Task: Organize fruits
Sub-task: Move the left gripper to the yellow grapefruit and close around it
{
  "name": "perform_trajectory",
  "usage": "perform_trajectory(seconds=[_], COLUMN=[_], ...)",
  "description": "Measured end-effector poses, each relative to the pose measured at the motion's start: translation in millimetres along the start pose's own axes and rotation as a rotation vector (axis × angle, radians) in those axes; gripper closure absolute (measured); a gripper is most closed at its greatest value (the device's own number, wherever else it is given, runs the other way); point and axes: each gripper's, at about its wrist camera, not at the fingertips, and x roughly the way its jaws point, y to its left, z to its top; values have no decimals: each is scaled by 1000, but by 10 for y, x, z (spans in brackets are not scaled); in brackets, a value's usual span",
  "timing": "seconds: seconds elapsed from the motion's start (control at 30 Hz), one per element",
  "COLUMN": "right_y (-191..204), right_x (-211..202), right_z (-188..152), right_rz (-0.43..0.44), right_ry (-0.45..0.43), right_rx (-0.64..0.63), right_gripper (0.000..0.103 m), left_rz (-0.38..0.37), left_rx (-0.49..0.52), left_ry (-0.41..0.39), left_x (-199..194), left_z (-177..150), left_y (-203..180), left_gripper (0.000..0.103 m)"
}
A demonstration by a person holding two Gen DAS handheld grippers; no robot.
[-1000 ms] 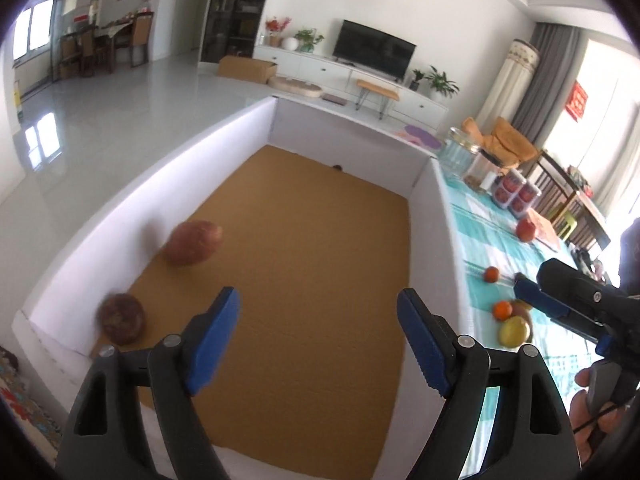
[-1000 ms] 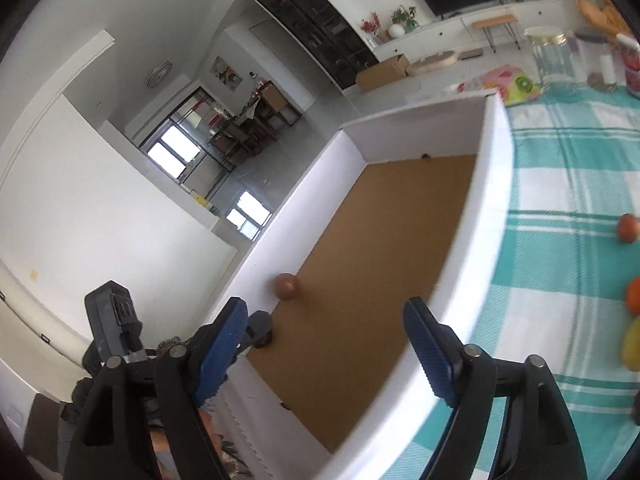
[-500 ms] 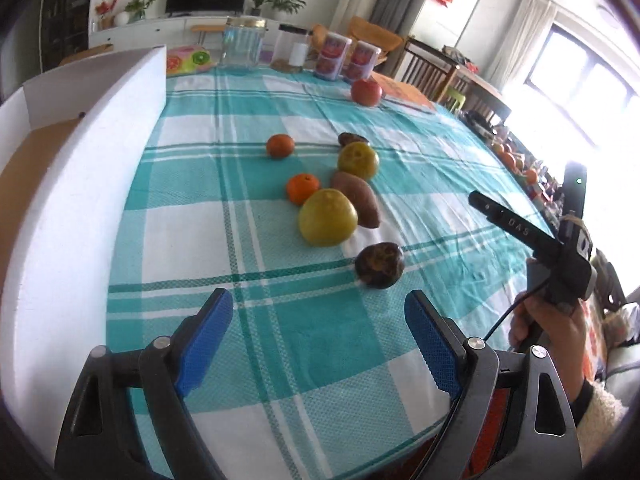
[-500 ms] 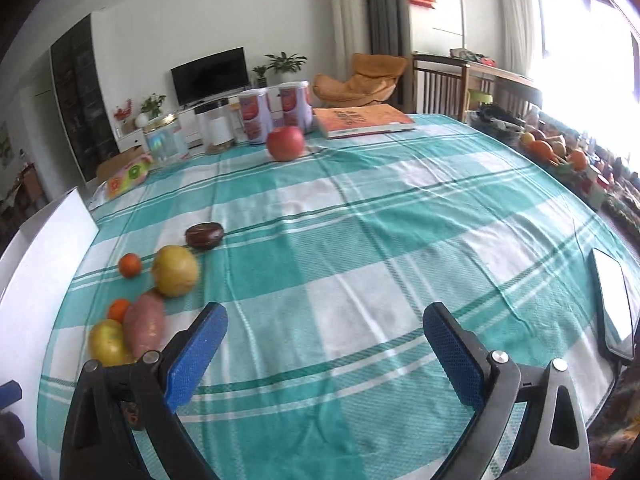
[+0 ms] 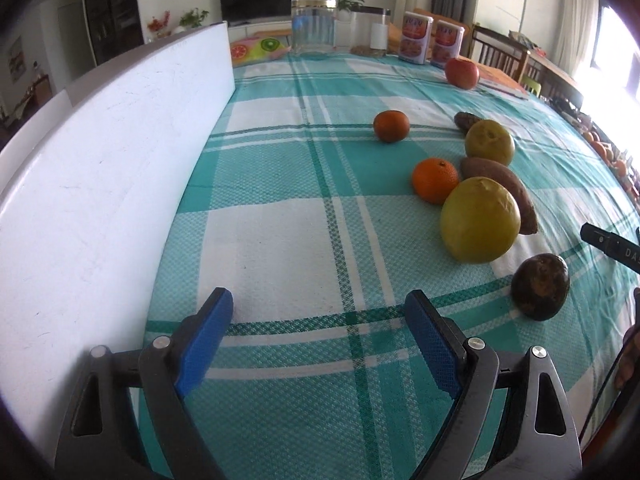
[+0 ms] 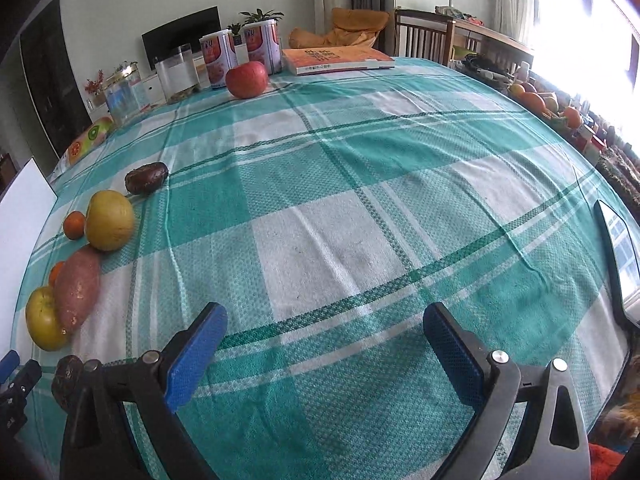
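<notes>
Loose fruit lies on the teal plaid tablecloth [image 5: 280, 240]. In the left wrist view I see a big yellow-green fruit [image 5: 480, 220], an orange [image 5: 435, 180], a sweet potato [image 5: 500, 188], a second yellow fruit [image 5: 490, 142], a tangerine [image 5: 391, 125], a dark round fruit [image 5: 540, 286] and a red apple [image 5: 462, 73]. My left gripper [image 5: 318, 300] hangs open over bare cloth, left of the fruit. My right gripper [image 6: 325, 312] is open over bare cloth too. From it, the sweet potato [image 6: 78, 288] and yellow fruits [image 6: 110, 220] lie far left.
The white box wall [image 5: 100, 160] runs along the table's left side. Jars [image 5: 313, 24] and cans [image 5: 416, 38] line the far edge, with a book [image 6: 336, 60] beside them. A phone [image 6: 616, 256] lies at the right edge. A hand shows at the left wrist view's right border.
Both views swung away from the cork-floored white box to the tablecloth. Since half a second ago the left gripper has come lower and nearer the fruit. The right jaws look wider than one second ago.
</notes>
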Motion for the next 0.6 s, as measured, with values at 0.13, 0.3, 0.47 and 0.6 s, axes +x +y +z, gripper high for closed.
perform_trajectory(seconds=[0.13, 0.3, 0.47, 0.6], right_y=[3, 26, 57, 56], right_x=[19, 37, 47, 49], right_z=[-3, -5, -9, -5], right_rz=[-2, -2, -18, -17], right_ry=[14, 27, 37, 37], right_rx=[1, -9, -26, -26], right_gripper=[5, 1, 0, 0], left_rz=[5, 8, 8, 7], left_rx=[5, 8, 8, 8], left_ry=[0, 1, 1, 1], left_x=[5, 8, 11, 11], left_z=[-3, -3, -2, -3], left_y=[-11, -21, -21, -21], left_gripper=[13, 13, 12, 12])
